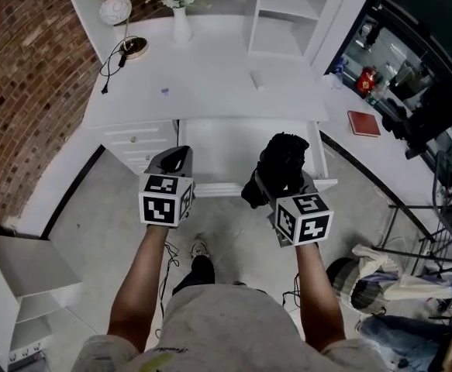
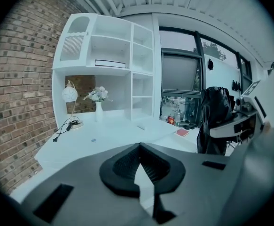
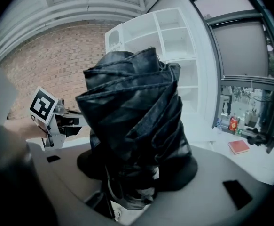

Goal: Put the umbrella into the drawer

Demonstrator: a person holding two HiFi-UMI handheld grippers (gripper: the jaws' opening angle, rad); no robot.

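Note:
The black folded umbrella [image 1: 284, 160] stands upright in my right gripper [image 1: 281, 183], which is shut on its lower end. It hangs over the front right part of the open white drawer [image 1: 224, 147] of the desk. In the right gripper view the umbrella [image 3: 134, 121] fills the middle, rising between the jaws of the right gripper [image 3: 136, 175]. My left gripper [image 1: 177, 160] is held at the drawer's front left corner, shut and holding nothing. In the left gripper view the left gripper [image 2: 139, 149] has its pads together, and the umbrella [image 2: 215, 119] shows at the right.
On the white desk [image 1: 210, 84] stand a lamp [image 1: 117, 10] with a black cable, a vase of flowers [image 1: 181, 6] and a small white object [image 1: 257, 80]. A red book [image 1: 364, 122] lies at the right. A white cabinet [image 1: 16, 281] stands on the floor at the left.

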